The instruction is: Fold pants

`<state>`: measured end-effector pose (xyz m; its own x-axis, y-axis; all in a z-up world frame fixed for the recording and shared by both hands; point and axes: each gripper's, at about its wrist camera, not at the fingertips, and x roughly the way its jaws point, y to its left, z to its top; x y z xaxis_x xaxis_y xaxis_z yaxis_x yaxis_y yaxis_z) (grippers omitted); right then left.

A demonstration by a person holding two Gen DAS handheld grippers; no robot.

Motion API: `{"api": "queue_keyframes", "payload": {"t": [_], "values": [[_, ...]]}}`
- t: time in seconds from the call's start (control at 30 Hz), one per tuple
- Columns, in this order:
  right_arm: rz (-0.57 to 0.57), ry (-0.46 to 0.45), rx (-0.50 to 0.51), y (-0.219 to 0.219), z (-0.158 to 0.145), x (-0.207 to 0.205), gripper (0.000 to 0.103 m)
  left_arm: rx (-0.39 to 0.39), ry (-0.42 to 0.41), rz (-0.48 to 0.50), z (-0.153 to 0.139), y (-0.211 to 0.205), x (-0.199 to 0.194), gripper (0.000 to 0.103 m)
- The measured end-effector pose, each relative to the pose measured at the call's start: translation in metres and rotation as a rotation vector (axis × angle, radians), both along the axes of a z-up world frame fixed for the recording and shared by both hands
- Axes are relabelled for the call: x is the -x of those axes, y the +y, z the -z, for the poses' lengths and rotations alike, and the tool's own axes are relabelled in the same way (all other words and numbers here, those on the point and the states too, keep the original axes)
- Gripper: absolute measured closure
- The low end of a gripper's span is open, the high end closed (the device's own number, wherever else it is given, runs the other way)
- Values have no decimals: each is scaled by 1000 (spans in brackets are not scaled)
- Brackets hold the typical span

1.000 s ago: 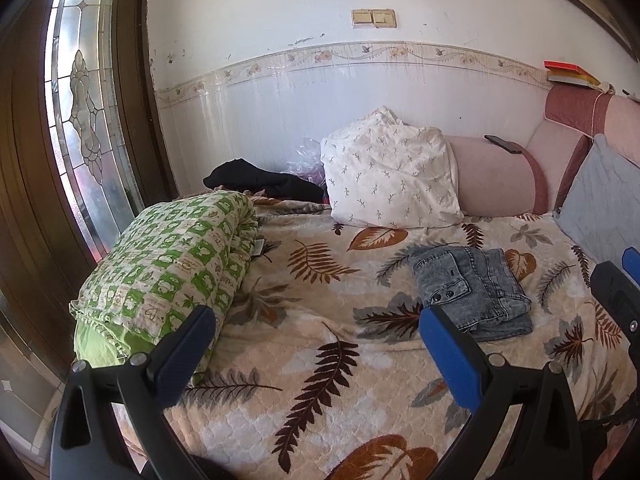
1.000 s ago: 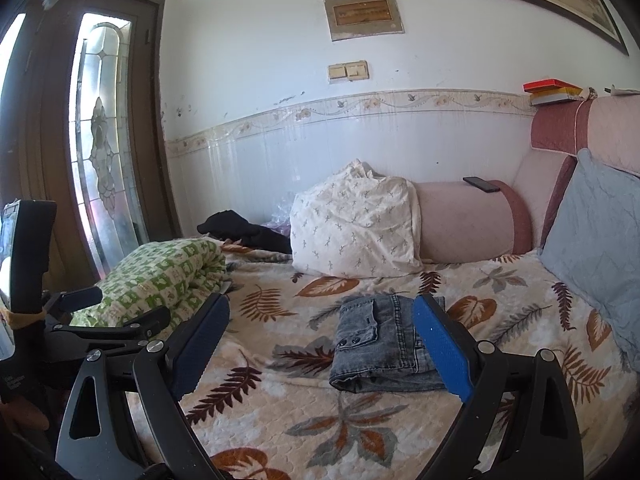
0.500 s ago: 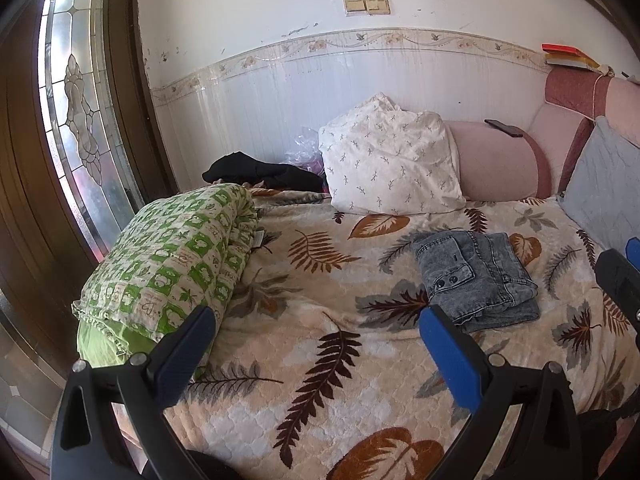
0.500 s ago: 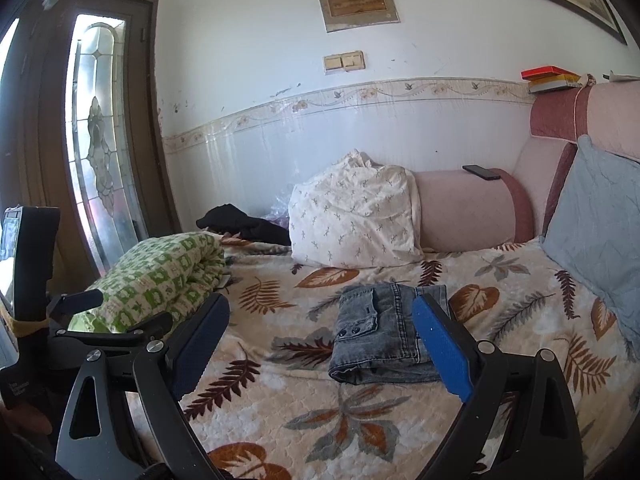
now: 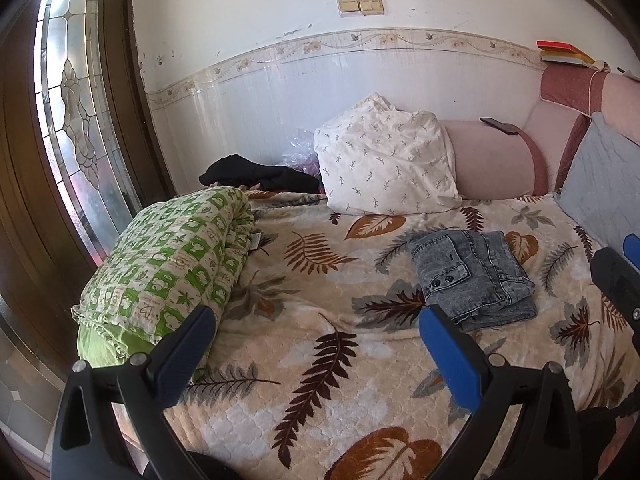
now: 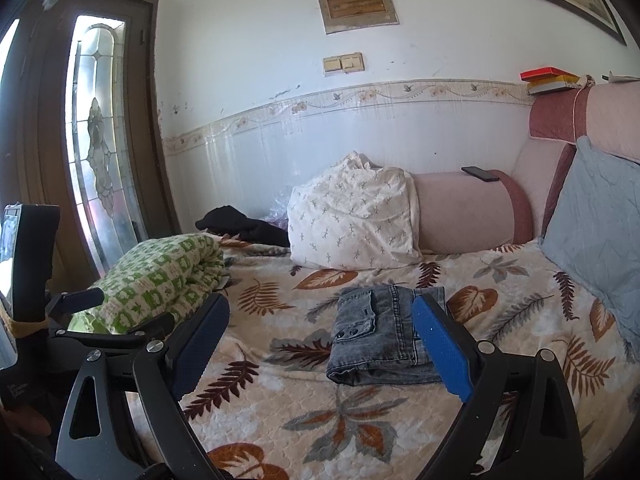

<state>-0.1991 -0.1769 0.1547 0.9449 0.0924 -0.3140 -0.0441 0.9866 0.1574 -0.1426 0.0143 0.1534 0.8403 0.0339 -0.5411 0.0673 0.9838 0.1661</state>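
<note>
Neatly folded grey denim pants [image 5: 474, 278] lie on quilted leaf-print bedspread [image 5: 320, 360].

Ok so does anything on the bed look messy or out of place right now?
Not the jeans: they lie folded in a compact stack on the leaf-print blanket, neither open gripper touching them. The oddities are a black garment crumpled by the wall and a phone perched on the rounded pink bolster.
</note>
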Motion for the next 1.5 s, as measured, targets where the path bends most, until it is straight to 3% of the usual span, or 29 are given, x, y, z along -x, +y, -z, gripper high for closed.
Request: {"api": "queue_keyframes", "payload": {"t": [1.5], "values": [[15,39,-2,-6,13,-7,9,3,45,7,17,2,-11,0]]}}
